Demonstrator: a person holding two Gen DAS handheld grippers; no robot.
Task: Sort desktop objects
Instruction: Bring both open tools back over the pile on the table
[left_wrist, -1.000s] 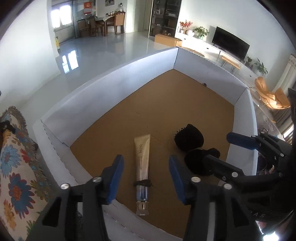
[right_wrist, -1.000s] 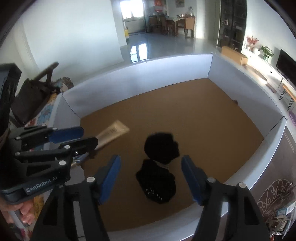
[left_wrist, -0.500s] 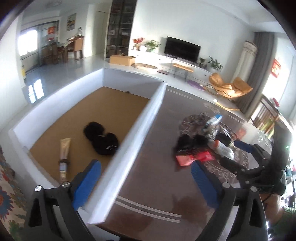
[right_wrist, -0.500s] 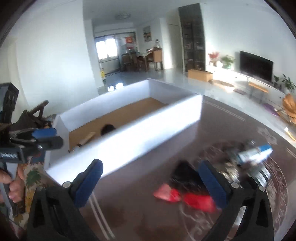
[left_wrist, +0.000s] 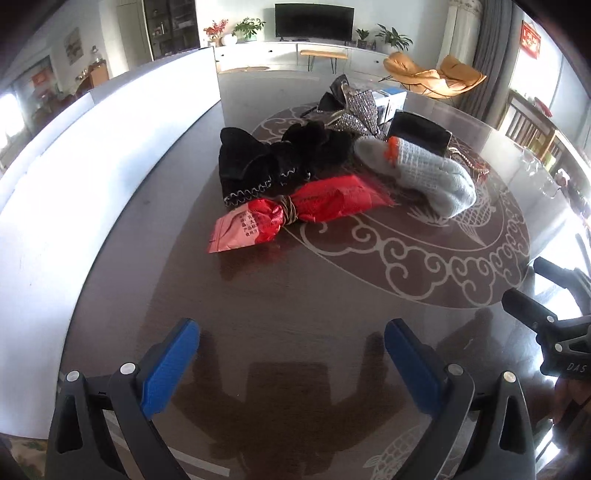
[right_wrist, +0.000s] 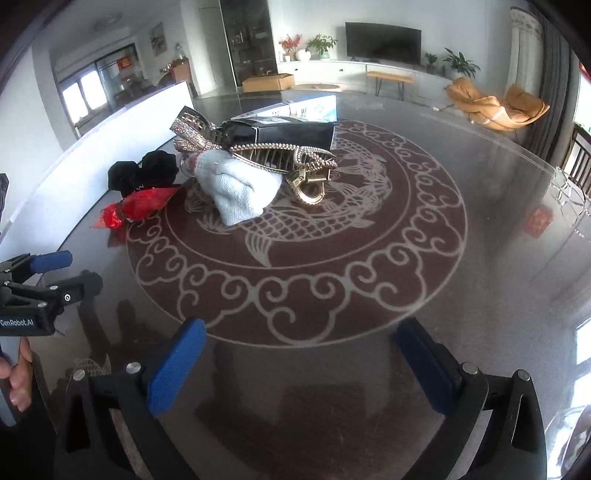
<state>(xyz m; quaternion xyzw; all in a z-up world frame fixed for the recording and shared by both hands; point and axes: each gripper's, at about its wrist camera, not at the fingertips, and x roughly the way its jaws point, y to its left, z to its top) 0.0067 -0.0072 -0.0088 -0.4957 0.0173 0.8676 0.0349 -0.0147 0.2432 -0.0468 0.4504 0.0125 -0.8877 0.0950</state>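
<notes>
Left wrist view now faces a dark patterned tabletop (left_wrist: 295, 295), where a second ago it looked into the white-walled box (left_wrist: 110, 147) holding a tube and black items; that box now stands at the left, its contents hidden behind the wall. Left gripper (left_wrist: 291, 354) is spread wide and empty, as is the right gripper (right_wrist: 299, 358), both narrower earlier. On the far tabletop a pile remains: red packet (left_wrist: 299, 210) nearest, black fabric item (left_wrist: 266, 162) behind it, grey knit glove (left_wrist: 417, 173) to the right, sequined bow (left_wrist: 354, 107) and black box (left_wrist: 417, 133) farthest. Right wrist view adds a gold hair claw (right_wrist: 295, 162). Packet print is unreadable.
</notes>
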